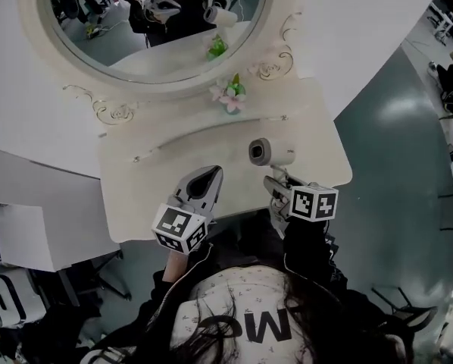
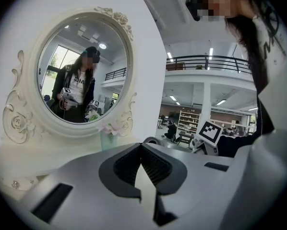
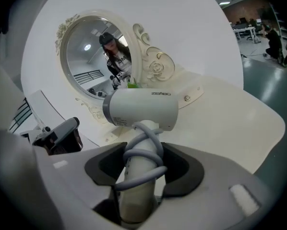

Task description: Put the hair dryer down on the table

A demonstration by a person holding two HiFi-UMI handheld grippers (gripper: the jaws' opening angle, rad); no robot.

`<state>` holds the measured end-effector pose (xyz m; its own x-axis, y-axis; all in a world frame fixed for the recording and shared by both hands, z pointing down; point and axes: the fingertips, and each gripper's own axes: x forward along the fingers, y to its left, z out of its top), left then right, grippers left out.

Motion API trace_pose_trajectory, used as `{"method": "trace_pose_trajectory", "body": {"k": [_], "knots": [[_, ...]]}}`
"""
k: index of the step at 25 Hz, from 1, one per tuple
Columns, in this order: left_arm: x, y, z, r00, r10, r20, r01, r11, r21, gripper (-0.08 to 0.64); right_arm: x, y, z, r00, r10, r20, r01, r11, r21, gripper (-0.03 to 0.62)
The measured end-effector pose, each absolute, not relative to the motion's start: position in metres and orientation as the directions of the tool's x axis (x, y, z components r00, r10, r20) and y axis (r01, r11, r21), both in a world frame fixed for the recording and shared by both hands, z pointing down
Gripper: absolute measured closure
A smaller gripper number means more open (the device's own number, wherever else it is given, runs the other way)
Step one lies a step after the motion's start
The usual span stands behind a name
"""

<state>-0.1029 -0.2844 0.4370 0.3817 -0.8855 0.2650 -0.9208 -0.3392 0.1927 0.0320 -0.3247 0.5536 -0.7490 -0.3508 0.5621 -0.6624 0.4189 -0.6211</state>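
A white hair dryer with its grey cord wound round the handle is held upright just above the right part of the cream dressing table. My right gripper is shut on that handle, below the barrel. In the right gripper view the hair dryer fills the middle, its handle between the jaws of the right gripper, over the table. My left gripper hovers over the table's front edge, to the left of the dryer, shut and empty. The left gripper has its tips meeting.
An oval mirror in an ornate frame stands at the back of the table, with a small vase of pink flowers in front of it. Grey floor lies off the table's right edge. White furniture stands to the left.
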Motion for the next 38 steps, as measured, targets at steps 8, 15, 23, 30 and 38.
{"method": "trace_pose_trajectory", "body": {"k": [8,15,23,30,38], "knots": [[-0.098,-0.301,0.440,0.294,-0.910,0.291,-0.951,-0.248,0.186,0.563,0.032,-0.356,0.591,-0.719,-0.239,0.652,-0.665,0.506,-0.549,0.367],[-0.101,-0.305,0.440,0.228,-0.927,0.299,-0.968,-0.181,0.175,0.563,0.023,-0.377,0.626,-0.674,-0.160,0.721,-0.650,0.591,-0.477,0.367],[-0.112,-0.297,0.441,0.142,-0.940,0.311,-0.981,-0.092,0.170,0.563,0.006,-0.388,0.655,-0.617,-0.086,0.783,-0.601,0.694,-0.397,0.367],[-0.121,-0.287,0.444,0.090,-0.940,0.328,-0.986,-0.037,0.164,0.563,-0.007,-0.396,0.667,-0.578,-0.104,0.809,-0.574,0.756,-0.313,0.365],[-0.128,-0.279,0.449,0.073,-0.933,0.352,-0.986,-0.015,0.165,0.563,-0.020,-0.410,0.677,-0.534,-0.153,0.831,-0.518,0.836,-0.179,0.365]]}}
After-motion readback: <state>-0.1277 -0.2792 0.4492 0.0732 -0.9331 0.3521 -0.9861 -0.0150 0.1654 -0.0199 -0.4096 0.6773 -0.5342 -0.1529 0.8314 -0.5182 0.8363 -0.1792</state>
